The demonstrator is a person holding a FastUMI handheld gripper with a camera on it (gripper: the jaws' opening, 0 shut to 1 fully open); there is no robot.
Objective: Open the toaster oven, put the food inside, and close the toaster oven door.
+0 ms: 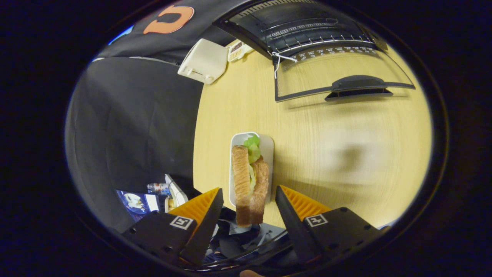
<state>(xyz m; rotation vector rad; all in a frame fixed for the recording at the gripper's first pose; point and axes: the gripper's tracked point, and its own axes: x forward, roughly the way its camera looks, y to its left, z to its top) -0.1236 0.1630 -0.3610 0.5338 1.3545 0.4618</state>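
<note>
One step looks done: the toaster oven (pixel 307 34) stands beyond my claw (pixel 249 202) with its glass door (pixel 338 77) folded down onto the table (pixel 326 146). The sandwich (pixel 249 181) sits in a white tray (pixel 265 146) between the claw's spread fingers, ungripped. Loading it and closing the door remain.

Single fisheye view, mounted on gripper (pixel 249 194), looking forward along its spread jaws; angled down over bench (pixel 326 146); sandwich (pixel 249 184) close between jaws; open toaster oven (pixel 307 34) farther beyond.
</note>
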